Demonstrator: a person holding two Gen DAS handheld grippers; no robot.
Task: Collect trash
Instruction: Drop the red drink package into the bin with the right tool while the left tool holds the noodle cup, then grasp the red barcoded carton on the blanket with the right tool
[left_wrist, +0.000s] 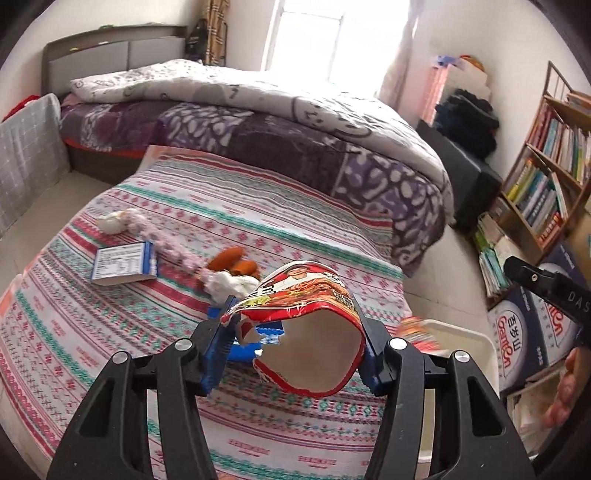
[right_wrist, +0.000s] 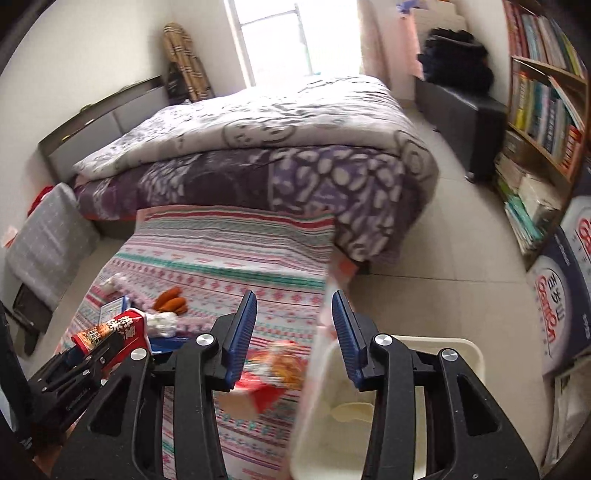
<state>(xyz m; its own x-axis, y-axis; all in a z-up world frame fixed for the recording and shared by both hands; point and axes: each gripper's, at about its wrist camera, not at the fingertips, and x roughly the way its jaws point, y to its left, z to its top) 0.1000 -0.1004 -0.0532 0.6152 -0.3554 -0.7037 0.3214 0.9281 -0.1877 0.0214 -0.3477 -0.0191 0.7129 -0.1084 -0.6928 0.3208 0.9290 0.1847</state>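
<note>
My left gripper (left_wrist: 293, 301) is shut on a torn red noodle cup (left_wrist: 306, 295), crushed between its blue pads and held above the striped tablecloth (left_wrist: 110, 332). From the right wrist the same cup (right_wrist: 110, 332) shows at lower left in the left gripper (right_wrist: 92, 350). My right gripper (right_wrist: 293, 295) stands open with nothing between its pads. Below it, a blurred red wrapper (right_wrist: 273, 365) is over the table's edge, beside a white bin (right_wrist: 461, 347). That wrapper (left_wrist: 417, 328) is also blurred at the bin (left_wrist: 465, 339) rim in the left wrist view.
On the cloth lie a blue-and-white box (left_wrist: 123, 264), a plush toy with orange feet (left_wrist: 229, 262) and a blue item (left_wrist: 243, 347) under the cup. A bed (left_wrist: 258, 110) stands behind, a bookshelf (left_wrist: 546, 166) and printed cartons (left_wrist: 517, 343) at right. A hand (left_wrist: 569, 387) shows at the edge.
</note>
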